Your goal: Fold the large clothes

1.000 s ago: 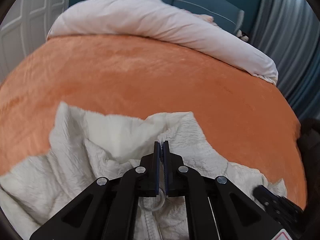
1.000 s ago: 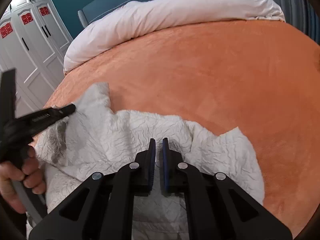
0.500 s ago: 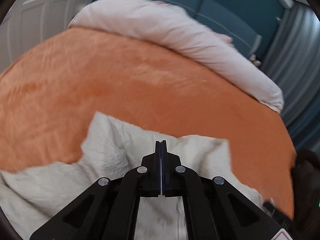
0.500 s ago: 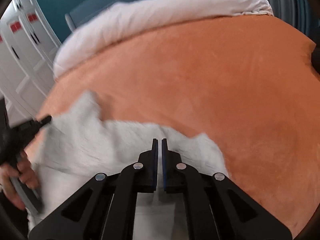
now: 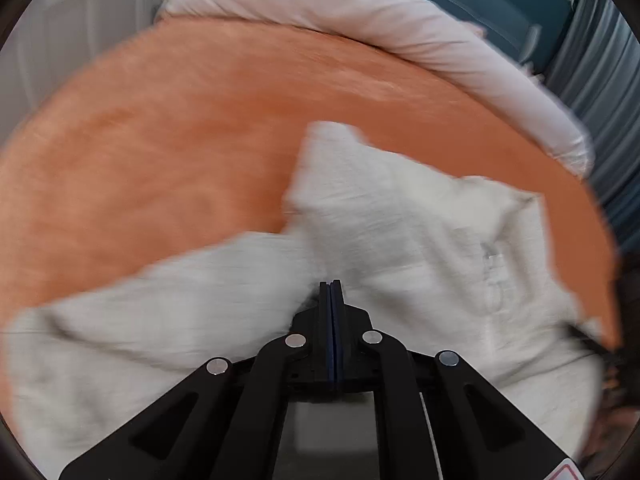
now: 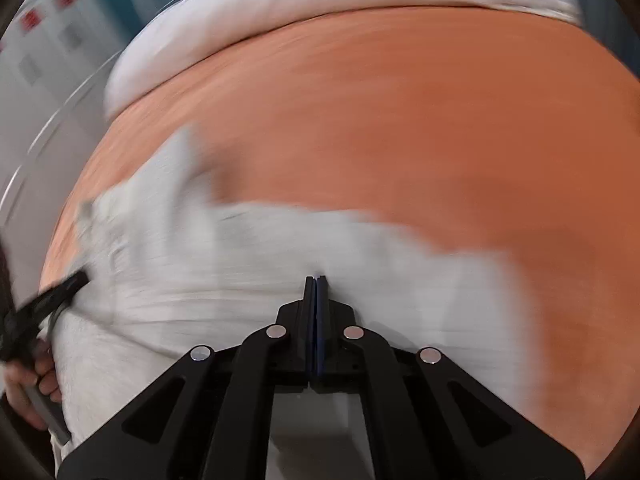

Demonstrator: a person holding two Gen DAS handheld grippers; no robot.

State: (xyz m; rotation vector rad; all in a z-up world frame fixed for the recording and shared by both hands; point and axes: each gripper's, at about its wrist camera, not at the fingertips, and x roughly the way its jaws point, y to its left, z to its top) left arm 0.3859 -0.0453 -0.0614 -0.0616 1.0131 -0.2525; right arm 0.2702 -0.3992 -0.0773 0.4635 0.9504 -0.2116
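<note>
A large cream crinkled garment [image 5: 400, 232] lies on the orange bedspread [image 5: 160, 140], blurred by motion. My left gripper [image 5: 331, 286] is shut on a fold of the garment at its near edge. In the right wrist view the garment [image 6: 240, 264] spreads to the left and front. My right gripper [image 6: 315, 282] is shut on the garment's near edge. The left gripper's dark tip [image 6: 60, 292] and the hand holding it show at the far left of that view.
A rolled white duvet [image 5: 380, 20] lies along the far edge of the bed, also in the right wrist view [image 6: 320, 8]. White wardrobe doors [image 6: 40, 60] stand to the left. Blue-grey curtains [image 5: 600, 60] hang on the right.
Both grippers have closed fully on the garment and are moving fast, and both views are now blurred. The garment has shifted, with one flap now lying further up the bedspread.
</note>
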